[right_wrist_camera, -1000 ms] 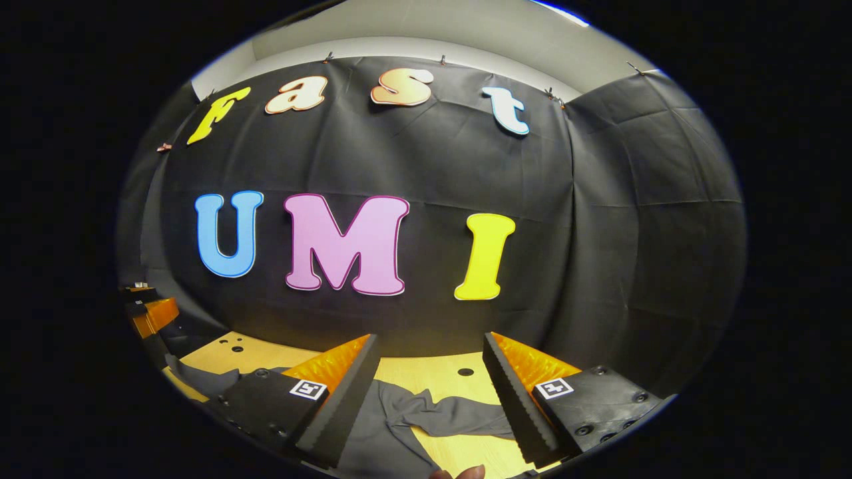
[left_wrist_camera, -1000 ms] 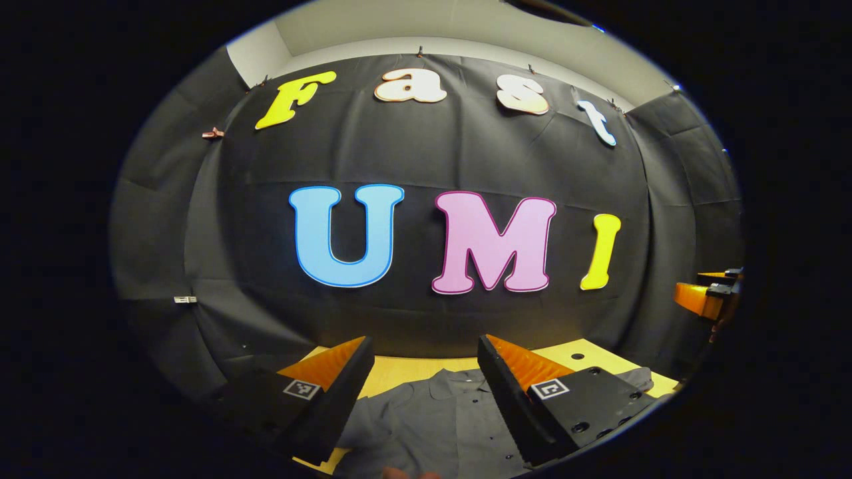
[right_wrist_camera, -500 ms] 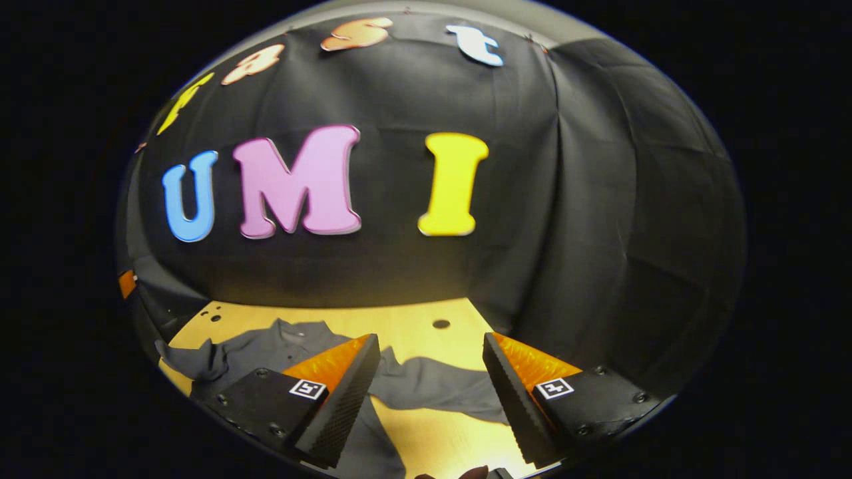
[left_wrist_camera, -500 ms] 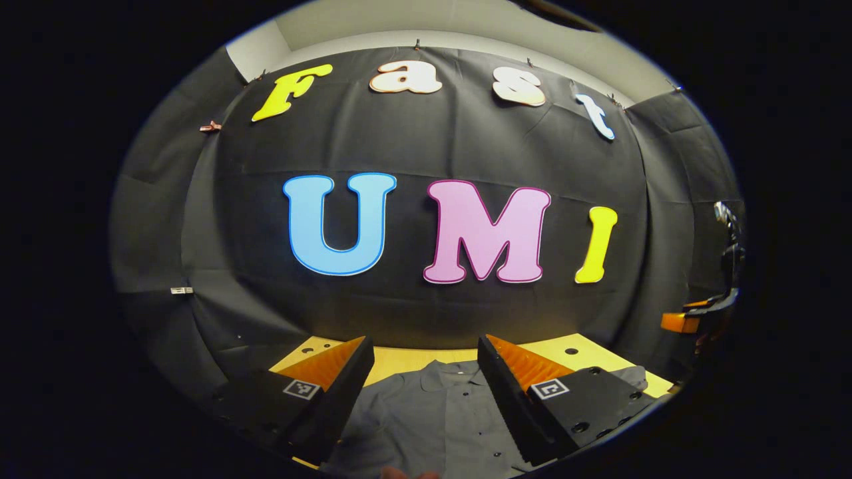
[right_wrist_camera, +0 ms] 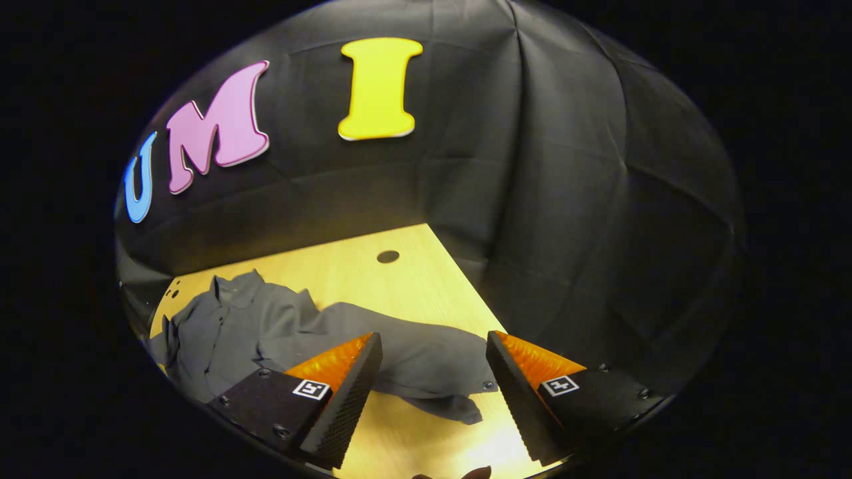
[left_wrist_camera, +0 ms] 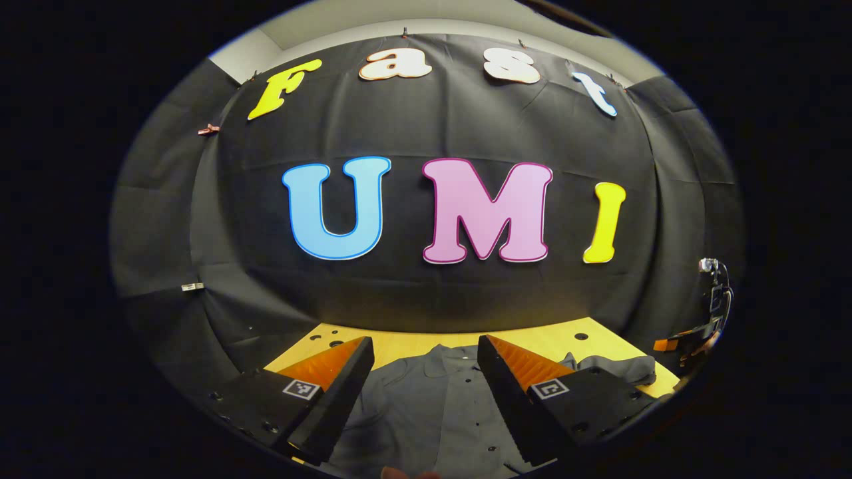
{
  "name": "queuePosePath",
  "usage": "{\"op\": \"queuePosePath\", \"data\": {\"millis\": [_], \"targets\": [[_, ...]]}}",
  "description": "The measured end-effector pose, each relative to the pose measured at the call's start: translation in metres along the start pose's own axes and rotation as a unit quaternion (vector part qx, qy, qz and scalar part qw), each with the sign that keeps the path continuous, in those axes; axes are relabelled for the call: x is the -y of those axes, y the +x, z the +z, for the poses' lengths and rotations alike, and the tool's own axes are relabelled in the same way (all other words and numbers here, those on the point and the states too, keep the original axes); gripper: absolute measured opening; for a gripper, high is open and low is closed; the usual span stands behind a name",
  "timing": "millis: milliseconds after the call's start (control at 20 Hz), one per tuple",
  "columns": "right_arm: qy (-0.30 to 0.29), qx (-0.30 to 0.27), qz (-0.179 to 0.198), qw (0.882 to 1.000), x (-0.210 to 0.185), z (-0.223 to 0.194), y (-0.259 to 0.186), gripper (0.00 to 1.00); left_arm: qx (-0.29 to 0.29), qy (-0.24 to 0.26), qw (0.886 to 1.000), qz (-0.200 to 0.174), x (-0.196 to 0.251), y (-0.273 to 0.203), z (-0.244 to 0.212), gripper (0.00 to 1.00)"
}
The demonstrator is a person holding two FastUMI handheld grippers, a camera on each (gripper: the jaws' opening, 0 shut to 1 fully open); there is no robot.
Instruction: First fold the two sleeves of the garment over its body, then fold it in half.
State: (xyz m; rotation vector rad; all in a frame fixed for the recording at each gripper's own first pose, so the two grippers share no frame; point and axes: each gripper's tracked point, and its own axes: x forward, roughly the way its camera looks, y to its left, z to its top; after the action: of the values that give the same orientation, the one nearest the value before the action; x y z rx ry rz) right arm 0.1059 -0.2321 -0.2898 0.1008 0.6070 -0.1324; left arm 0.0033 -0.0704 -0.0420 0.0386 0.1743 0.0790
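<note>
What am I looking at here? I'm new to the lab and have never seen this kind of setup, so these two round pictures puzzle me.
No robot arm here: a person holds a two-finger gripper in each hand, and a fisheye camera rides on each, looking along its fingers. In the left gripper view, the left gripper hangs open above a grey shirt lying on a wooden table. In the right gripper view, the right gripper is open too, above the shirt's sleeve, which lies spread out sideways. Neither gripper holds anything. The other gripper shows small at the left gripper view's right edge. Behind is the booth's black cloth wall.
</note>
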Motion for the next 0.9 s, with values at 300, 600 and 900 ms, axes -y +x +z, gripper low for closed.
{"op": "queuePosePath", "data": {"millis": [300,600,900], "targets": [[-0.004,-0.061,0.002,0.998,0.026,-0.052,0.051,0.99,-0.02,0.016,0.999,0.031,-0.004,-0.006,-0.007,0.99],[-0.011,-0.128,0.007,0.992,0.031,-0.104,0.068,0.99,-0.034,0.016,0.998,0.047,-0.008,-0.008,-0.014,0.99],[-0.021,-0.107,0.029,0.994,0.018,-0.1,0.07,0.35,-0.041,0.019,0.998,0.049,-0.014,-0.007,-0.02,0.98]]}}
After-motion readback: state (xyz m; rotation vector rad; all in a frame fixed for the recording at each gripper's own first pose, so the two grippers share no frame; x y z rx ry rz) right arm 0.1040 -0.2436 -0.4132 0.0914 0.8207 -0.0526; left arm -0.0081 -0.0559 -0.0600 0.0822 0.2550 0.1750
